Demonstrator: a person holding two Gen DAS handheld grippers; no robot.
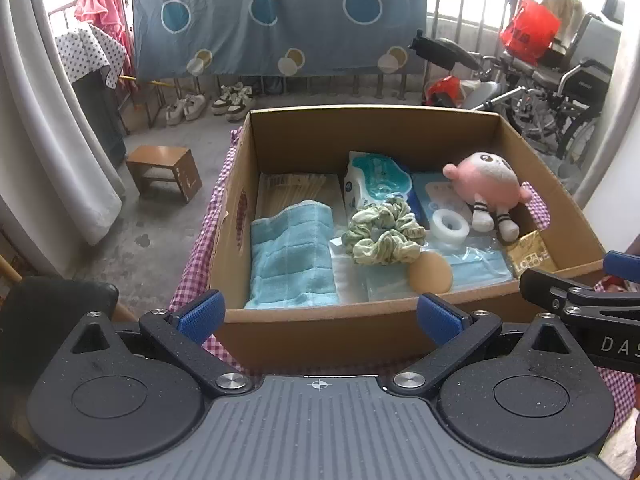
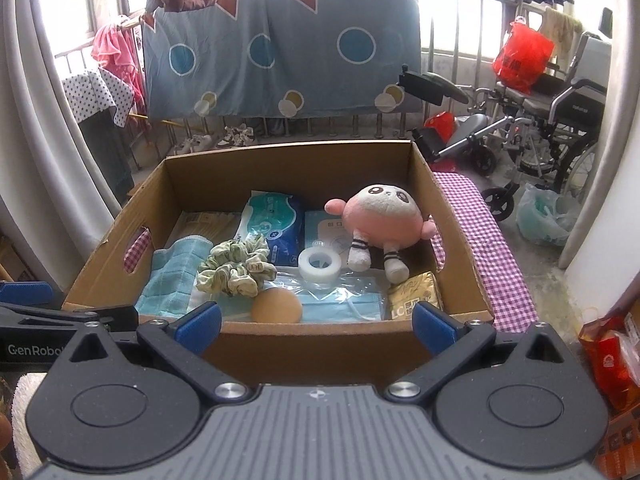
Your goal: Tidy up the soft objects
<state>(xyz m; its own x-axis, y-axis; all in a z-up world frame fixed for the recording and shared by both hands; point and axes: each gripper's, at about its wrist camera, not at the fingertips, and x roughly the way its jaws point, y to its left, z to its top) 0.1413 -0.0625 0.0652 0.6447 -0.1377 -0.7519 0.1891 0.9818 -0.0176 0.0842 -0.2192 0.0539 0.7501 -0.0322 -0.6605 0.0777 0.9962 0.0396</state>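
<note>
A cardboard box holds a pink plush toy, a green scrunchie, a folded blue towel, a tan sponge puff, a white tape roll, a tissue pack and face masks. My left gripper is open and empty before the box's near wall. My right gripper is open and empty there too.
The box stands on a purple checked cloth. A wooden stool sits on the floor at left. A wheelchair stands at right. A gold packet lies in the box's near right corner. Red bags lie at far right.
</note>
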